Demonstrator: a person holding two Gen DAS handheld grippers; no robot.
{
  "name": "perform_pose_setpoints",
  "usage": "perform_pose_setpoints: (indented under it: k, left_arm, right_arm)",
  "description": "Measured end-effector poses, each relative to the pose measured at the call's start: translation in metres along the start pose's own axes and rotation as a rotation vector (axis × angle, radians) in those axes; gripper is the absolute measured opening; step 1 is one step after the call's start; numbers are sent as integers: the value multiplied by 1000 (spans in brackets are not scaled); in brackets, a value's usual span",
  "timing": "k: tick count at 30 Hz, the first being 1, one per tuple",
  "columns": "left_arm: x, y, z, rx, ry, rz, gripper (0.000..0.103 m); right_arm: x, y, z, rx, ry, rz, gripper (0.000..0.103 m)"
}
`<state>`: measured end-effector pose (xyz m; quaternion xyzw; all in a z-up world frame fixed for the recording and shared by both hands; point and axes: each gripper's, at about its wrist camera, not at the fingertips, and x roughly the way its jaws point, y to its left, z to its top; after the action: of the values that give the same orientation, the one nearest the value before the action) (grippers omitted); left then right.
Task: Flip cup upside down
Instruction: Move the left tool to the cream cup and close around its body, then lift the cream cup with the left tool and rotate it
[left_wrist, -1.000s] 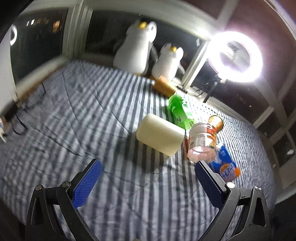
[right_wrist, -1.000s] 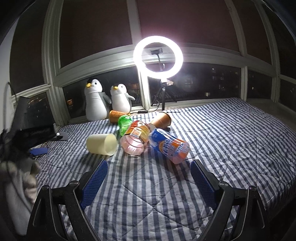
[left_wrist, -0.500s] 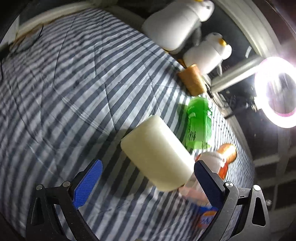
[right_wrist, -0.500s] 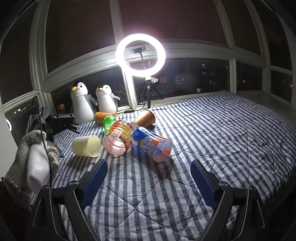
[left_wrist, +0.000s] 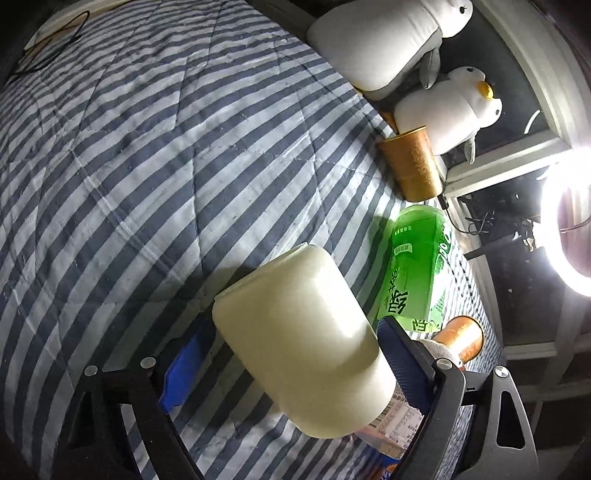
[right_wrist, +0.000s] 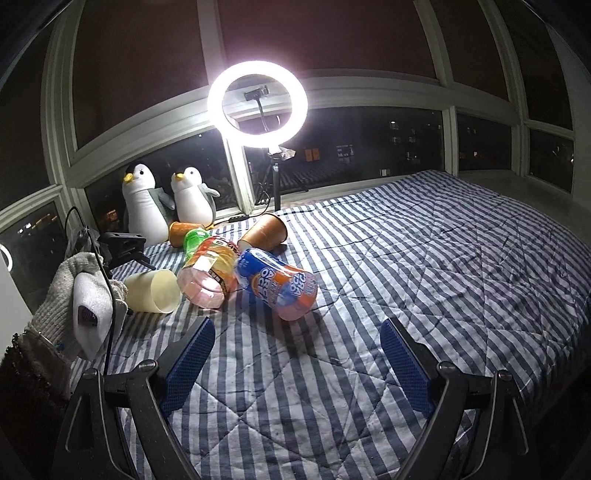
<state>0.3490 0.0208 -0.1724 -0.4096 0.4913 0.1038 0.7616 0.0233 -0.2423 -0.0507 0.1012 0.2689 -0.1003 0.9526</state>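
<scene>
A cream plastic cup (left_wrist: 306, 343) lies on its side on the striped bed; it also shows in the right wrist view (right_wrist: 153, 291), mouth toward the camera. My left gripper (left_wrist: 291, 373) is open, its two blue pads on either side of the cup; whether they touch it I cannot tell. The gloved hand holding the left gripper (right_wrist: 86, 295) shows at the left of the right wrist view. My right gripper (right_wrist: 297, 363) is open and empty above bare bedding, well to the right of the cup.
Beside the cup lie a green bottle (left_wrist: 415, 269), a pink-orange bottle (right_wrist: 208, 275) and a blue-orange bottle (right_wrist: 277, 282). Two brown paper cups (left_wrist: 412, 166) (right_wrist: 264, 230) lie near two plush penguins (right_wrist: 194, 197). A ring light (right_wrist: 257, 101) stands at the window.
My left gripper has moved down and forward until its pads flank the cream cup. The right gripper's view has turned to the left; it stays open.
</scene>
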Motion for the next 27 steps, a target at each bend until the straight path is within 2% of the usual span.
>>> perform_pose_setpoints:
  k: [8,16,25,27]
  left_arm:
    - [-9,14,-1,-3,19,-50,87]
    - [-14,17,1,5,19,-53,85]
    - [-39,56,-19,-50,99,-149,83]
    - [-47,62,-24,-30,102,-152,83]
  right_arm:
    - [6,-3,0,3,4,-3,88]
    - [4,7,-2,-14,4,7,88]
    - [-3,15,-1,-35,-22,10,88]
    - [-4,19,-2,-42,-19,19,88]
